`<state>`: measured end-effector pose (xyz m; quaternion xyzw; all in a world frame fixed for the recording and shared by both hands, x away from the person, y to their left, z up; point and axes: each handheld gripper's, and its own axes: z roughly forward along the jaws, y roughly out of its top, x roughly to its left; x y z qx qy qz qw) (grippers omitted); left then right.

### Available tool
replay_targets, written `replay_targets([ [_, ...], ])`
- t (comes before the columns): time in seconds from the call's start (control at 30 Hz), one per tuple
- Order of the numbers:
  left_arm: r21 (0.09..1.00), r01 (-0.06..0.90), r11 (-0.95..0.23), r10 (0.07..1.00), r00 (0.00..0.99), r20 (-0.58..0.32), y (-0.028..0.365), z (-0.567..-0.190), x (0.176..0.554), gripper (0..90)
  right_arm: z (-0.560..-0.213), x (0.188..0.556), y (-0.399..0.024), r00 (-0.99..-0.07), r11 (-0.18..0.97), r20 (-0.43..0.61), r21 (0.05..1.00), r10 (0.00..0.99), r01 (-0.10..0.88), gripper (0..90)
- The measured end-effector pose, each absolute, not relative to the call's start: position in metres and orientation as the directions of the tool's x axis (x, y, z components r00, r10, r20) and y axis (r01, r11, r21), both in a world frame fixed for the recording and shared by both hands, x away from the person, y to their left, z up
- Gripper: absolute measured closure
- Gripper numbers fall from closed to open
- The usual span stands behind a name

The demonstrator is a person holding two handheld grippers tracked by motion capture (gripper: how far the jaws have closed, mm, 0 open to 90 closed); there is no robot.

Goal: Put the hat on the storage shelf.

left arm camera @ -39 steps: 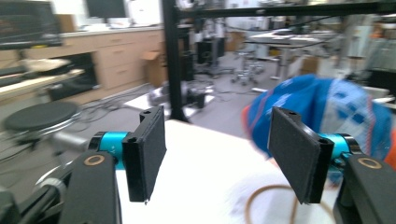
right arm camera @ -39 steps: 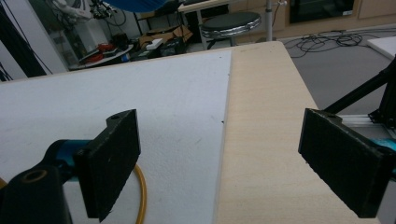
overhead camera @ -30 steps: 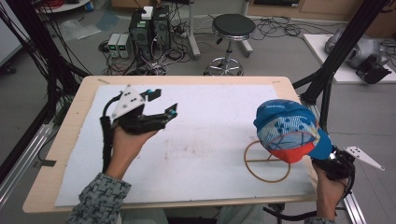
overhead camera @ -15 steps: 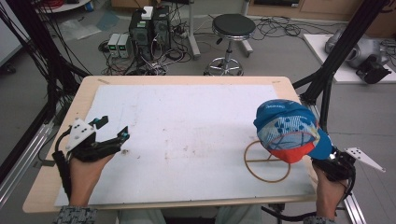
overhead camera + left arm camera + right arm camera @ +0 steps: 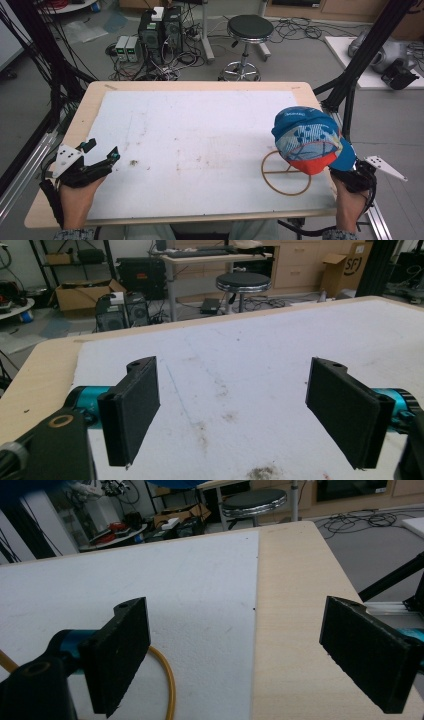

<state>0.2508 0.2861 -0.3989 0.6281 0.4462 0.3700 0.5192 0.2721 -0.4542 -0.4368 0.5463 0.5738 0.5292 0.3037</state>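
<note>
- We count one blue-and-orange cap (image 5: 310,140)
- one wooden ring stand (image 5: 286,173)
- two grippers: left (image 5: 102,152), right (image 5: 235,655)
- one white mat (image 5: 200,145)
- one round stool (image 5: 250,30)

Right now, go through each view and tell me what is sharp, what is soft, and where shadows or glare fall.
High view: even overhead light, no glare, faint shadow under the cap; the white mat shows stains clearly. Left gripper view: left gripper pads crisp, stool and background slightly soft. Right gripper view: right gripper pads sharp, a blurred blue edge at the top, background soft, yellow ring clear.
</note>
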Motion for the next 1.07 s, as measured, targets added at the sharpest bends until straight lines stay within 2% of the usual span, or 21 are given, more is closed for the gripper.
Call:
replay_targets([
  [1.07, 0.978, 0.196, -0.074, 0.946, 0.326, 0.007, 0.290, -0.411, 0.253, 20.5, -0.437, 0.273, -0.454, -0.225, -0.157, 0.231, 0.939, 0.947, 0.305, 11.9],
])
